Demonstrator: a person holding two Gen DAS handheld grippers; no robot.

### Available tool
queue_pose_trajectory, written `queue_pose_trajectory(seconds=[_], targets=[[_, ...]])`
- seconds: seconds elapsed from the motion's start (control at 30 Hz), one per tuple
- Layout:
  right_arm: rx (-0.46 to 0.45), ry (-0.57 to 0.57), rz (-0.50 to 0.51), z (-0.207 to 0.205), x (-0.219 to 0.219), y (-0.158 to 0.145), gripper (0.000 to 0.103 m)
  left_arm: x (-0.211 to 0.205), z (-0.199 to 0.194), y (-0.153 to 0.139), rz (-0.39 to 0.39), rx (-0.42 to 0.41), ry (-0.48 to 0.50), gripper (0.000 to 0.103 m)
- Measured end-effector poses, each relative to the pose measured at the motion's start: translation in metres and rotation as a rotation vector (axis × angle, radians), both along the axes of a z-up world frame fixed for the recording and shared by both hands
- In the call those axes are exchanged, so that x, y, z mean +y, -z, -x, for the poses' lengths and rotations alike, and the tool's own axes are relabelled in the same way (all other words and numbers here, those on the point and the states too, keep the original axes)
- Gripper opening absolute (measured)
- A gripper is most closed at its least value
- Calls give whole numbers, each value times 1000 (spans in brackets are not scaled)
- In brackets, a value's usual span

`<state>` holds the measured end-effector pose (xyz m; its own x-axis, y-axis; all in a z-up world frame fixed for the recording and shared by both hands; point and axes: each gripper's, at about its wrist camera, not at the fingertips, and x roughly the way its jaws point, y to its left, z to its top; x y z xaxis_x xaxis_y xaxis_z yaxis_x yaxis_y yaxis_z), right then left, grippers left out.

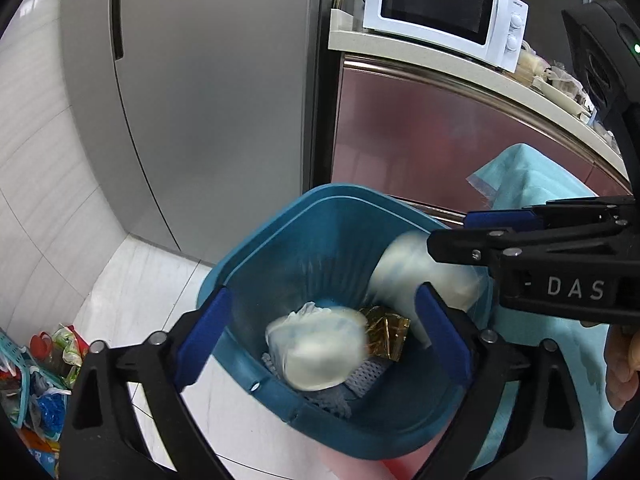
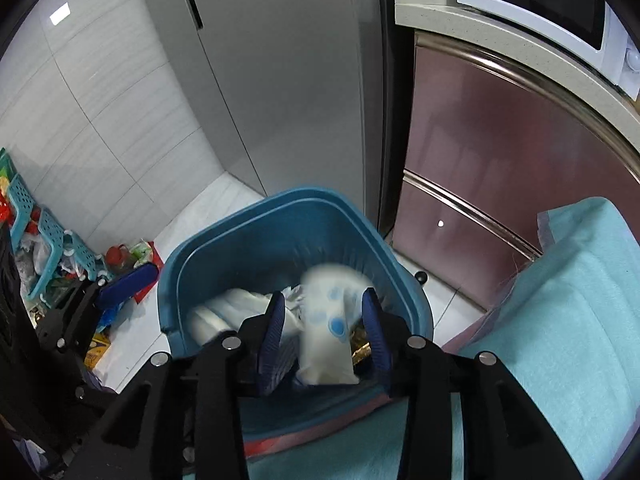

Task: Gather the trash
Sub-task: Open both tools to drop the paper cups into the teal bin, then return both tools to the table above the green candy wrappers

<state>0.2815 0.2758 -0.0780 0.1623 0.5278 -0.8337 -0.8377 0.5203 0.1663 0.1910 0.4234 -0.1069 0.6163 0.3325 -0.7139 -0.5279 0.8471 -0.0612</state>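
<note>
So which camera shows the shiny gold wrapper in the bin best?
The left wrist view: the gold wrapper lies mostly uncovered at the bin's bottom. The right wrist view shows only a sliver of it, behind the white bundle.

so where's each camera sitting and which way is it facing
Left wrist: on the left hand-held gripper, angled down into the blue bin; shows its open fingers, the right hand-held gripper and part of a hand.
Right wrist: on the right hand-held gripper, angled down at the bin; shows its fingers beside a white packet, and the left hand-held gripper.
Shared: bin, fridge, microwave.
</note>
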Motion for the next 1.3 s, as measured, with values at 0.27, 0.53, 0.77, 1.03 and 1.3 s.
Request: queue_pose_trajectory(seconds=[0.27, 0.53, 0.77, 1.03, 1.3], targets=[[21, 56, -100, -9, -34, -9, 44, -14, 9, -14, -13, -46, -18, 97], [-19, 105, -237, 7, -90, -43, 56, -40, 32, -47, -22, -128, 4, 97], [-92, 161, -349, 32, -152, -75, 63, -85, 50, -88, -50, -221, 71, 97], [-196, 277, -434, 61, -248, -94, 68, -163, 65, -129, -50, -325, 203, 97], [-331, 474, -392, 96, -362, -94, 73, -264, 76, -147, -46, -382, 373, 97]])
